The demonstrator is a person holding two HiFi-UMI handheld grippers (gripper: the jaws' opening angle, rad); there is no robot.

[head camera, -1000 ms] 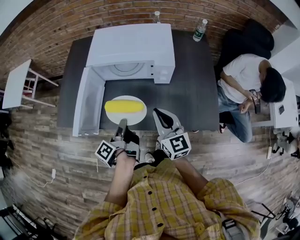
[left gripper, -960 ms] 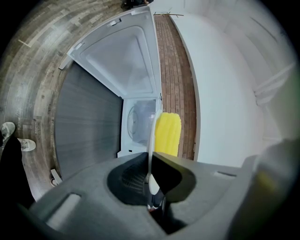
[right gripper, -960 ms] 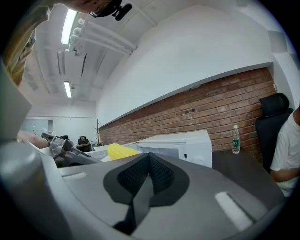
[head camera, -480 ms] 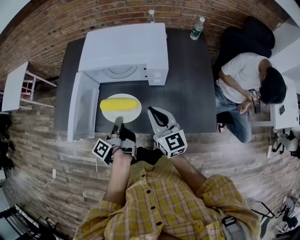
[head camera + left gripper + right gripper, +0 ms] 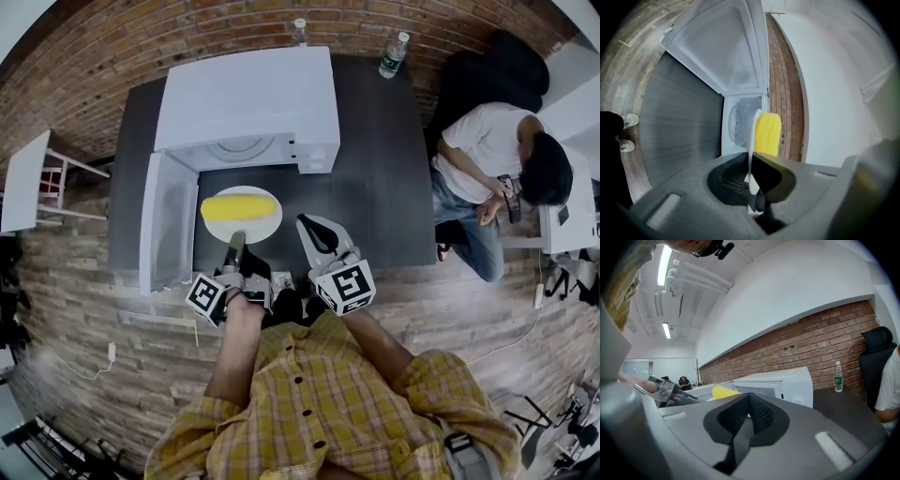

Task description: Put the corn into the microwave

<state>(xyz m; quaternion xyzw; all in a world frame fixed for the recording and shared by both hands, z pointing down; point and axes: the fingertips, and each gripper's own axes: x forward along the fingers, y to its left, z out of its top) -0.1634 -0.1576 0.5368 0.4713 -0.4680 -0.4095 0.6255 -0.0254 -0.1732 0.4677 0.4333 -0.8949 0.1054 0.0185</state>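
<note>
Left gripper [image 5: 234, 249] fingers pinch the plate [image 5: 273, 221] rim bearing the corn [image 5: 240, 207]; right gripper [image 5: 306, 225] fingers clenched, empty

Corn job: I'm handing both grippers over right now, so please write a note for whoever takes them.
Left gripper: shut on the near rim of the plate.
Right gripper: shut, empty, beside the plate over the table.
Corn: lying on the plate, in front of the microwave, whose door stands open.
Done: door open, plate gripped.
Left: move the plate with the corn into the cavity, let go, probably shut the door.
</note>
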